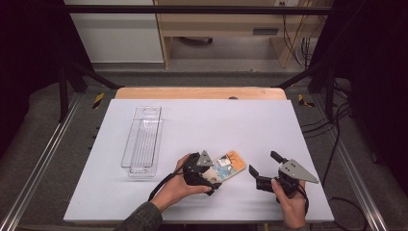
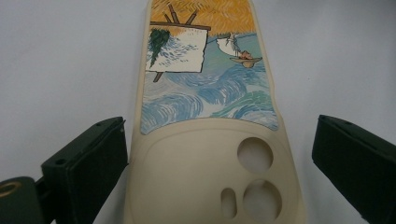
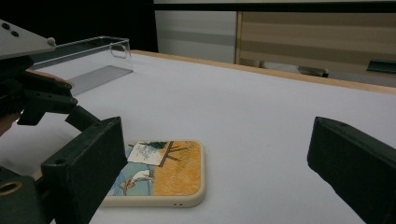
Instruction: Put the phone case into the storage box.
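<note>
A cream rubber phone case with a painted seaside picture (image 1: 226, 166) is lying flat on the white table (image 1: 202, 125), the left gripper (image 2: 219, 154) straddling its camera-hole end with jaws wide, the right gripper (image 1: 262, 168) waiting wide open at its three o'clock.

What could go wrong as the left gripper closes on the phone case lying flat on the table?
1. The left gripper straddles the phone case at its camera-cutout end; the thin, flat case may slip from the pads.
2. Its jaws sit low against the white table and could scrape it.
3. The open right gripper hovers close by, risking a bump.
</note>
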Demonstrator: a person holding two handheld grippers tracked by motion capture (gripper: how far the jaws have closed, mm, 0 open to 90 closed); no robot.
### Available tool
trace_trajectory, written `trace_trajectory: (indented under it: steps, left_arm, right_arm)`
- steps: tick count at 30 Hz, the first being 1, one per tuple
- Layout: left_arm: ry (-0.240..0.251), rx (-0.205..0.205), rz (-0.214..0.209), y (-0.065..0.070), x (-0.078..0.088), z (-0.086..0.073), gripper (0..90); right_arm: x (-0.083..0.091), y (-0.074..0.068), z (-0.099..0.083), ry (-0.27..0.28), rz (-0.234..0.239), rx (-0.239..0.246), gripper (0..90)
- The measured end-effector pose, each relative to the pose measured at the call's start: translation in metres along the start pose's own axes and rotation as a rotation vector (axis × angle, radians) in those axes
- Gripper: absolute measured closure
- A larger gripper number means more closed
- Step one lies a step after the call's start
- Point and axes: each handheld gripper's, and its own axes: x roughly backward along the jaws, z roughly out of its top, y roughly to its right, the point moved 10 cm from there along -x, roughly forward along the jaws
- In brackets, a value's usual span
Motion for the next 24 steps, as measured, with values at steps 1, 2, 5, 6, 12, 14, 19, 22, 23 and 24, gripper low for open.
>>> trace_trajectory:
  steps: [1,2,5,6,12,14,19,22,23,24]
  left_arm:
    - [0.000,0.001,0.001,0.0002,-0.0006,0.0001,3.2]
    - [0.000,0.003,0.002,0.0002,-0.0011,0.0001,3.2]
    - [-0.003,0.002,0.002,-0.0001,-0.0016,-0.0001,3.2]
    - [-0.005,0.004,0.002,-0.0002,-0.0020,-0.0004,3.2]
    - [-0.022,0.004,0.002,-0.0012,-0.0039,-0.0033,3.3]
    - [-0.027,0.003,0.001,-0.0011,-0.0047,-0.0038,3.3]
    - [-0.044,-0.006,0.009,-0.0010,-0.0085,-0.0059,3.5]
    - [-0.045,-0.017,0.010,-0.0016,-0.0086,-0.0068,3.6]
    - [-0.042,-0.015,0.012,-0.0020,-0.0085,-0.0068,4.2]
    - [-0.042,-0.018,0.017,-0.0025,-0.0081,-0.0069,4.9]
  right_arm:
    - [0.0000,0.0001,0.0000,0.000,0.000,-0.001,4.4]
    - [0.0001,0.0000,0.0000,0.000,0.001,-0.002,4.4]
    - [0.0001,-0.0003,0.0003,0.002,0.003,-0.001,4.3]
    - [0.0001,-0.0006,0.0001,0.000,0.004,-0.003,4.3]
    - [-0.0003,-0.0012,-0.0001,-0.002,0.008,-0.004,4.2]
    - [0.0000,-0.0014,0.0003,-0.001,0.010,-0.004,4.2]
    - [0.0012,-0.0005,0.0012,0.004,0.009,-0.005,4.1]
    - [0.0016,0.0013,0.0013,0.004,0.007,-0.008,4.1]
    - [0.0018,0.0018,0.0015,0.005,0.006,-0.008,4.1]
    - [0.0020,0.0023,0.0017,0.007,0.005,-0.007,4.1]
